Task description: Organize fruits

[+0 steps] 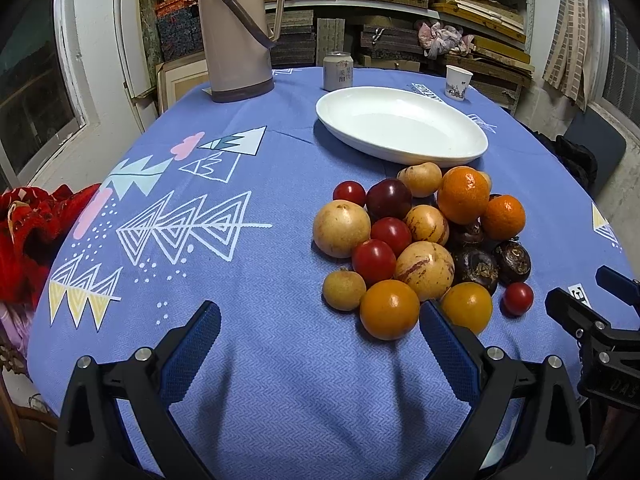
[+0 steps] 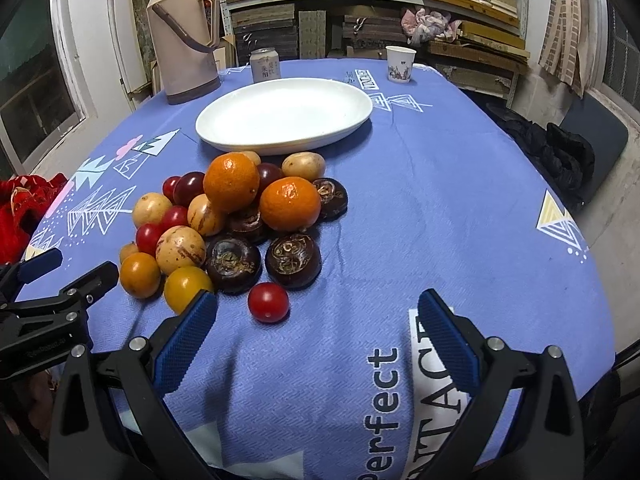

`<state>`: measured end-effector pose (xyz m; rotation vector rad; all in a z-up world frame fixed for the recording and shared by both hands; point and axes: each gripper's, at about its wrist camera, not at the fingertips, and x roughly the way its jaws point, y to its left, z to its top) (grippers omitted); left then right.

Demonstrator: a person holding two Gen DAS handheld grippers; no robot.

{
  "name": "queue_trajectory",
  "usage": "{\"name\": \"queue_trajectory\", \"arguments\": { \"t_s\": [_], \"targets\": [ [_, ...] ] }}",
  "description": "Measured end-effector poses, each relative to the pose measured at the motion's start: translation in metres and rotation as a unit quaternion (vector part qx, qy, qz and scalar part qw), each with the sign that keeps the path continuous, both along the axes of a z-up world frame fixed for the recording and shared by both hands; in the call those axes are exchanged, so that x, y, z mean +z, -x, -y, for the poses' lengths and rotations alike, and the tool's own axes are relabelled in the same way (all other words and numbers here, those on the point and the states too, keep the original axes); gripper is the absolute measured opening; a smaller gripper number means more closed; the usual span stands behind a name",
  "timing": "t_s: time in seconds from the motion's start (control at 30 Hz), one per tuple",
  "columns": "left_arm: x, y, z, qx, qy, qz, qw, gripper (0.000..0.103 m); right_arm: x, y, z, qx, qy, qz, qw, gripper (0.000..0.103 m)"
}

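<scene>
Left wrist view: white plate point(image 1: 400, 152) seemingly bare, fruit pile point(image 1: 420, 240) untouched on the tablecloth point(image 1: 240, 360); left gripper point(image 1: 320, 328) and right gripper point(image 2: 318, 320) both spread wide, holding nothing.

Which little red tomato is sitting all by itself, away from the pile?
The small red tomato nearest the right claw. It sits apart on the cloth; the other red ones are tucked in the pile.

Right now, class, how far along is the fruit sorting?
Done: nothing visible; the white oval plate holds no fruit. In hand: nothing; the left gripper and right gripper are both open, low over the blue tablecloth. Left: the whole fruit pile, including the stray cherry tomato nearest the right gripper.
</scene>
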<state>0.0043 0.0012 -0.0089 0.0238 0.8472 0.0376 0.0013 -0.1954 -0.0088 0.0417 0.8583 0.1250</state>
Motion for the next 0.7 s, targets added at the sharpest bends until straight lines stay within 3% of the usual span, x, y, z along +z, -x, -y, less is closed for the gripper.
{"name": "queue_trajectory", "arguments": {
  "t_s": [0.7],
  "targets": [
    [-0.0024, 0.0028, 0.0008, 0.000, 0.003, -0.003, 1.0000, 0.100, 0.0005, 0.0039, -0.0059, 0.013, 0.000, 0.001, 1.000, 0.099]
  ]
}}
